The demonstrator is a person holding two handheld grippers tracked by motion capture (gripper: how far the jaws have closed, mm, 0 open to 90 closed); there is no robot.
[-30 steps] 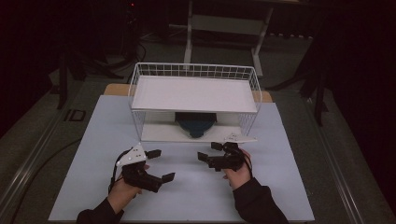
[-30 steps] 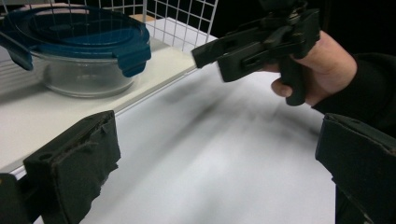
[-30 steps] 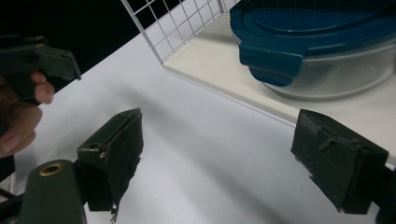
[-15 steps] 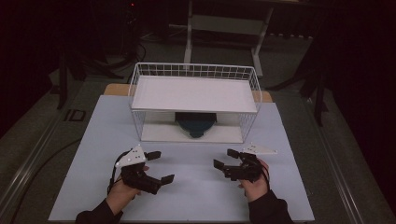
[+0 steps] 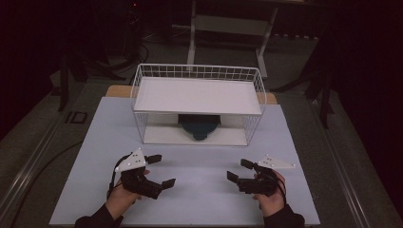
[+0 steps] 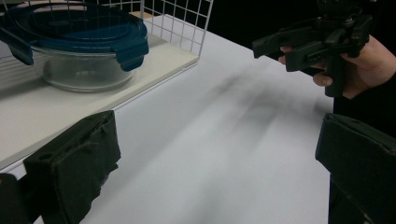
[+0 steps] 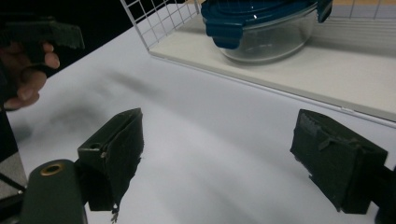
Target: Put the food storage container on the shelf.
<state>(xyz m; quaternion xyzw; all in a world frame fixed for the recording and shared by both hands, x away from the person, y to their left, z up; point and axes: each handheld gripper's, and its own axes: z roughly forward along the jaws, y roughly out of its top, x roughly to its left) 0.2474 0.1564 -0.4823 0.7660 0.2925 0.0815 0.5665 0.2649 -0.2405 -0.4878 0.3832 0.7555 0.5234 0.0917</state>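
Note:
A round glass container with a blue clip lid [image 5: 198,126] stands on the lower board of a white wire rack [image 5: 142,121], under its upper shelf [image 5: 197,95]. The container [image 6: 79,46] appears upper left in the left gripper view, and the container [image 7: 261,28] is at the top of the right gripper view. My left gripper [image 5: 161,170] is held low over the front left of the table, open and empty. My right gripper [image 5: 239,170] is at the front right, also open and empty. Both point inward, toward each other, well in front of the rack.
A pale blue-white sheet [image 5: 199,190] covers the table, bare between the grippers and the rack. The rack's wire side [image 6: 182,23] rises at its near corner. Dark floor, stands and cables [image 5: 71,80] surround the table.
My right gripper has drawn back from the middle of the table toward the front right and turned. The left gripper has hardly moved. The container stays on the rack.

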